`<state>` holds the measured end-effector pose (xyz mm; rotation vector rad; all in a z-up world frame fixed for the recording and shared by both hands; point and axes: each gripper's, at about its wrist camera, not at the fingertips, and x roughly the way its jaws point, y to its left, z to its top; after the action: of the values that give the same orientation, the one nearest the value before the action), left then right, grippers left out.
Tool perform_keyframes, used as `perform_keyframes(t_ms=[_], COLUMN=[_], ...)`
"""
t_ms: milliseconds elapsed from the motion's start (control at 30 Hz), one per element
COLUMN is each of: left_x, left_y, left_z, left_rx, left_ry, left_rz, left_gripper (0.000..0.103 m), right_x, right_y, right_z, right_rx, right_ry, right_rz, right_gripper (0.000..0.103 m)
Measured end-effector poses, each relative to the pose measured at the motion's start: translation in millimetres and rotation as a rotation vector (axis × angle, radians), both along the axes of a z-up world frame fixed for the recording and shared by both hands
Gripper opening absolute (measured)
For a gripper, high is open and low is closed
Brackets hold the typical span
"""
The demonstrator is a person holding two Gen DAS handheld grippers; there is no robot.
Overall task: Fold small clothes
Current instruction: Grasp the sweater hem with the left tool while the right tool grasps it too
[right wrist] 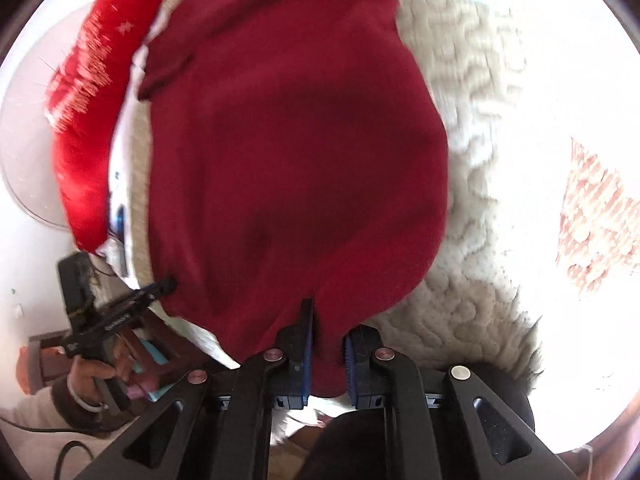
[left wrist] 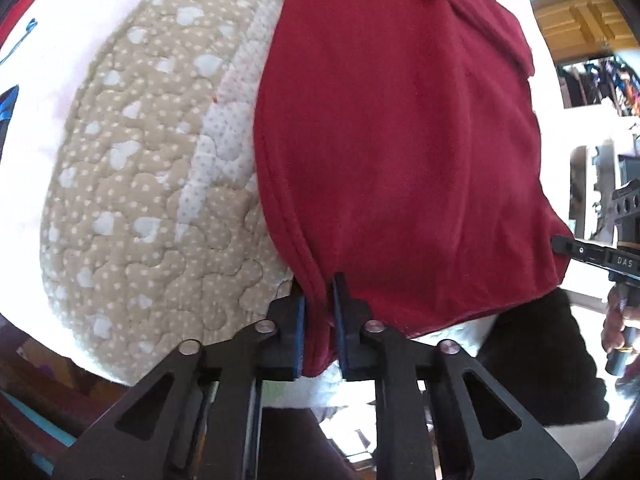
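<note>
The dark red garment (left wrist: 400, 152) lies spread on a quilt (left wrist: 132, 200) with beige dotted fabric, its near hem hanging toward both cameras. The left tongs (left wrist: 319, 312) pinch the garment's near corner at the stitched side seam, blue pads pressed against a fold of cloth. The right tongs (right wrist: 326, 344) pinch the garment's other near corner, cloth bunched between their pads. In the right wrist view, the left tongs appear at the garment's left edge, gripped by a hand (right wrist: 100, 376). A bright red cloth (right wrist: 84, 128) lies left of the garment.
</note>
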<state>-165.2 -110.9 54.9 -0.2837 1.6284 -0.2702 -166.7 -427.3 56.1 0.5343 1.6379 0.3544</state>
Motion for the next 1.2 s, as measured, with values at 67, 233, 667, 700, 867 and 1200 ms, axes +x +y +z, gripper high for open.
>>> perform_keyframes(t_ms=[67,233,667,700,867,1200], left_x=[4,28,230,247,321,332], left_y=[2,4,-2,-2,6,36], left_z=[11,51,86,81,31,59], left_rx=[-0.034,-0.103,-0.087,-0.078,-0.071,-0.062], left_ry=[-0.01,-0.108,-0.452,-0.461,-0.344,-0.436], left_rz=[0.02,0.047,0.11,0.116,0.239,0.271], left_gripper=[0.009,0.008,0.007,0.007,0.007,0.065], right_x=[7,30,171,189,263,266], right_y=[-15,-33,-67,-71,-85,-120], right_z=[10,38,78,76,39,57], right_rx=[0.033,0.096,0.185,0.182,0.081,-0.044], right_ry=[-0.021,-0.099,-0.382,-0.392,-0.324,-0.452], right_rz=[-0.016,-0.07,-0.31,-0.335,-0.359,-0.358], right_gripper=[0.012,0.012,0.012,0.012,0.012,0.046])
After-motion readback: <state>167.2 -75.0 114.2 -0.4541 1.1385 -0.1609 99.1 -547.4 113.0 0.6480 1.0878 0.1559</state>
